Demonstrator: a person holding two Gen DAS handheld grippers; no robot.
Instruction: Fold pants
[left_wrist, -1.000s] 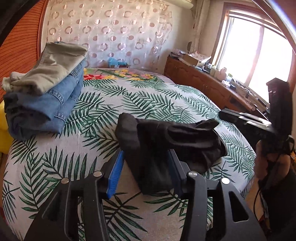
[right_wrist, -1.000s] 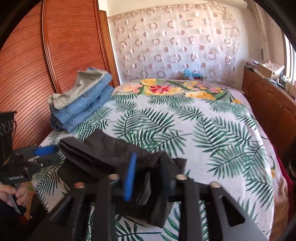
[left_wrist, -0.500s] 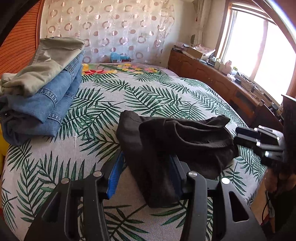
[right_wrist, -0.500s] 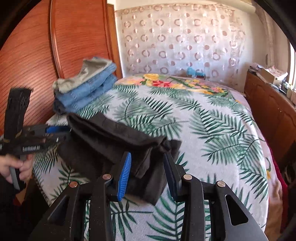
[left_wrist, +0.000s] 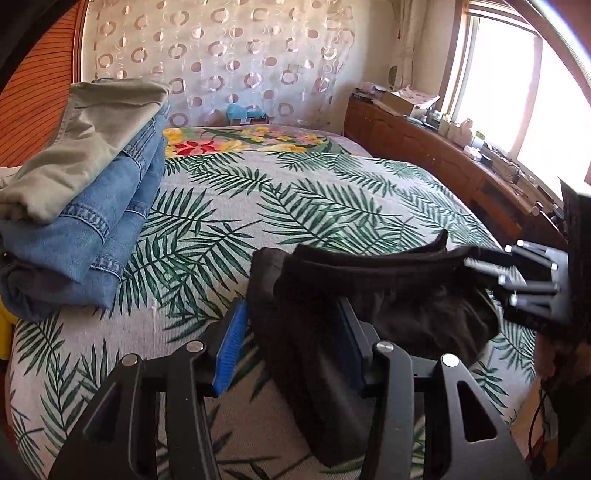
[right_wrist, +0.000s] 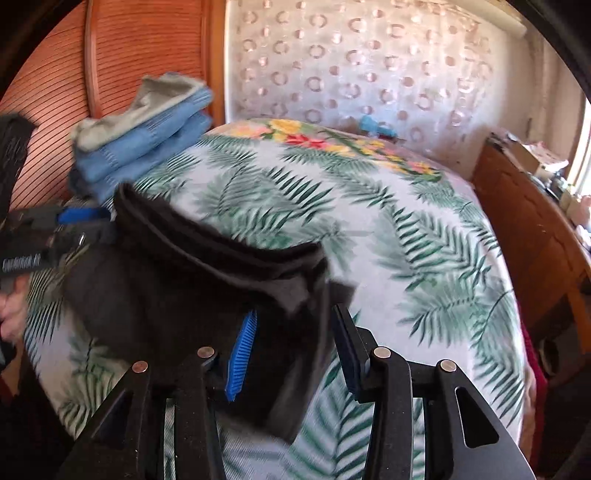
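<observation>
1. Jaws of the left gripper (left_wrist: 288, 349) stand parted, with one end of the black pants (left_wrist: 369, 295) between them.
2. Right gripper (right_wrist: 293, 352) likewise stands parted about the other end.
3. Pants sit bunched on the bed (left_wrist: 295, 192) near its edge.
4. Folded stack (left_wrist: 85, 184) lies well apart.

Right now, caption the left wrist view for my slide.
Left gripper straddling folded black pants on a palm-print bedspread, stacked jeans nearby.
</observation>
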